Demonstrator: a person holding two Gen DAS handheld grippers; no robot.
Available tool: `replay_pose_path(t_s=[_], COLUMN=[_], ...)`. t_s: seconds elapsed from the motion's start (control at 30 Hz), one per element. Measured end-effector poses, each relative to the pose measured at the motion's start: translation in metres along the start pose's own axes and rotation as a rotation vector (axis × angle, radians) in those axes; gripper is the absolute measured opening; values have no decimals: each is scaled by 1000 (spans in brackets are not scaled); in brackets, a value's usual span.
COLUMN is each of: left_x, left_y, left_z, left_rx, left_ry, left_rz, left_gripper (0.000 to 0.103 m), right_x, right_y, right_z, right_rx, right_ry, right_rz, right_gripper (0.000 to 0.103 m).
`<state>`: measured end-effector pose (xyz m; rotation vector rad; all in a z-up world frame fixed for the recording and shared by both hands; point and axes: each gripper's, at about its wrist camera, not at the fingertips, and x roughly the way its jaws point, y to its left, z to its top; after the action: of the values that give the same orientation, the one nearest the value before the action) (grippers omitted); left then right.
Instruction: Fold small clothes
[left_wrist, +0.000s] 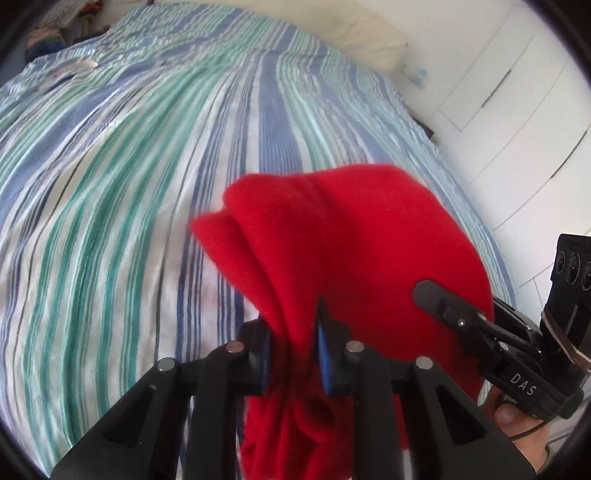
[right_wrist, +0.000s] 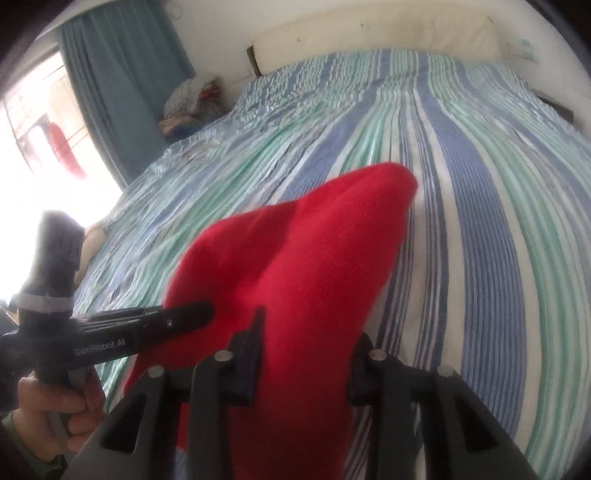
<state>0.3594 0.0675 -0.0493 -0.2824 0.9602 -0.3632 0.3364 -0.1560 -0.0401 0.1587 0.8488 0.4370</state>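
Observation:
A small red fleece garment (left_wrist: 351, 240) hangs bunched above the striped bed, held up by both grippers. My left gripper (left_wrist: 295, 350) is shut on a gathered fold of it, and the cloth fills the gap between the blue pads. One finger (left_wrist: 439, 301) of the right gripper lies against the cloth's right side. In the right wrist view, the red garment (right_wrist: 314, 258) rises in a peak, with my right gripper (right_wrist: 306, 362) shut on a thick fold. A finger (right_wrist: 184, 314) of the left gripper reaches into the cloth from the left. The garment's lower part is hidden behind the jaws.
A bed with a blue, green and white striped cover (right_wrist: 461, 166) fills both views, with a cream pillow (right_wrist: 369, 37) at its head. White cupboard doors (left_wrist: 517, 110) stand to the right. A blue curtain (right_wrist: 122, 81), a bright window and a pile of clothes (right_wrist: 192, 99) are at the left.

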Motion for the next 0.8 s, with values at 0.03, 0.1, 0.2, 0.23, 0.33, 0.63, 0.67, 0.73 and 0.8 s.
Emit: replay_pose_path(t_s=[0.03, 0.1, 0.2, 0.23, 0.33, 0.63, 0.67, 0.73, 0.8], left_x=[-12, -35, -58, -59, -36, -93, -102, -116, -132], left_y=[-4, -12, -19, -19, -7, -14, -21, -33, -44], left_z=[6, 20, 38, 41, 24, -105, -111, -115, -117], left_rx=[12, 26, 44, 50, 47, 140, 146, 149, 158], left_ry=[-23, -72, -101, -86, 8, -161, -179, -206, -237], left_rz=[-13, -41, -70, -69, 22, 399, 431, 476, 479], left_gripper=[20, 20, 21, 24, 57, 100, 101, 101, 101], right_x=[-11, -34, -65, -71, -66, -85, -96, -120, -144], right_y=[6, 17, 24, 25, 11, -21, -19, -14, -7], right_z=[6, 22, 47, 53, 59, -72, -83, -98, -106], right_rx=[-22, -42, -45, -40, 20, -45, -53, -64, -70], right_ry=[-28, -89, -164, -175, -129, 97, 96, 76, 40], right_rz=[-1, 10, 32, 39, 65, -203, -214, -233, -254], right_gripper=[33, 33, 33, 33, 44, 97, 97, 97, 98])
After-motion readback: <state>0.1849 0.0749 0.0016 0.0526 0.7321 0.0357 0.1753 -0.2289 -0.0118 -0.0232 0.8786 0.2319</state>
